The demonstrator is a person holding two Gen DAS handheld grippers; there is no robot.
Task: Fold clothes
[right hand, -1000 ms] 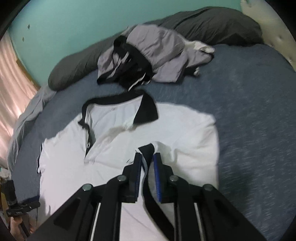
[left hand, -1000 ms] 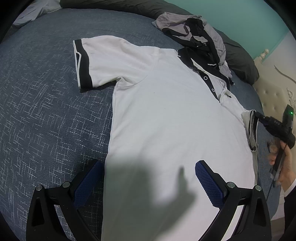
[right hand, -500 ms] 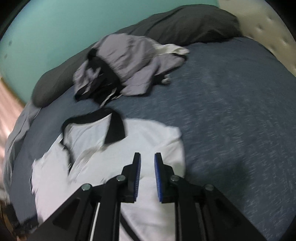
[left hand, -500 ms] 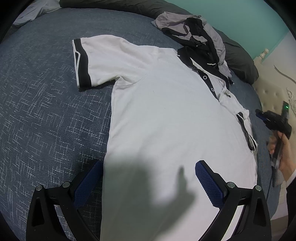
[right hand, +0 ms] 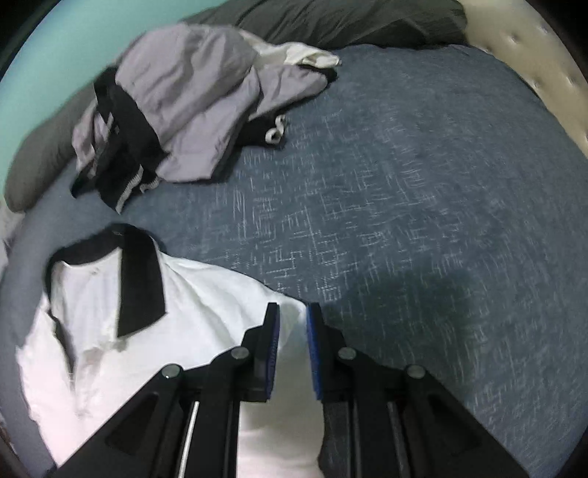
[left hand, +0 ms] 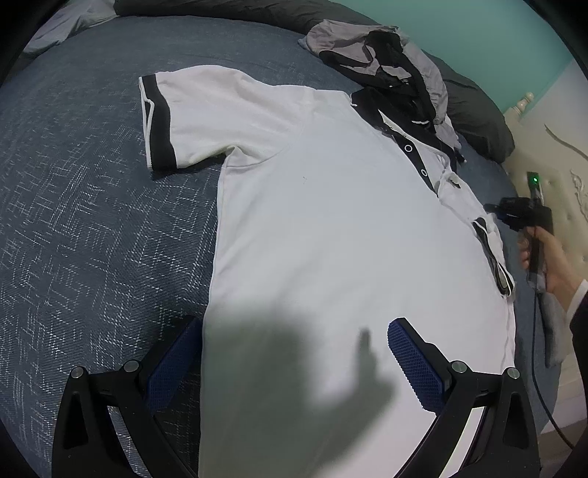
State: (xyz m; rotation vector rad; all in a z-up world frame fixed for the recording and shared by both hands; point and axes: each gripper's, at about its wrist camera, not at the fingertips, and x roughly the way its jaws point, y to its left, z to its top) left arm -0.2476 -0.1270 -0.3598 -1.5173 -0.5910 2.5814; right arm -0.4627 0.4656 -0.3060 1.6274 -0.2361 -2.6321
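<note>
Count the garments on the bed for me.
2 clear: the white polo shirt spread flat on the blue bedspread, and a crumpled grey-and-black garment beyond its collar by the pillows. That heap may hide more pieces.

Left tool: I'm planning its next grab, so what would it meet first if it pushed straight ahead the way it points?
Most likely the white polo shirt, near its lower body. The left tool stands open above it, though the gap to the cloth is unclear.

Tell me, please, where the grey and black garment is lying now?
The grey and black garment lies crumpled on the blue bedspread, beyond the collar of the white polo shirt and against the dark pillow.
</note>
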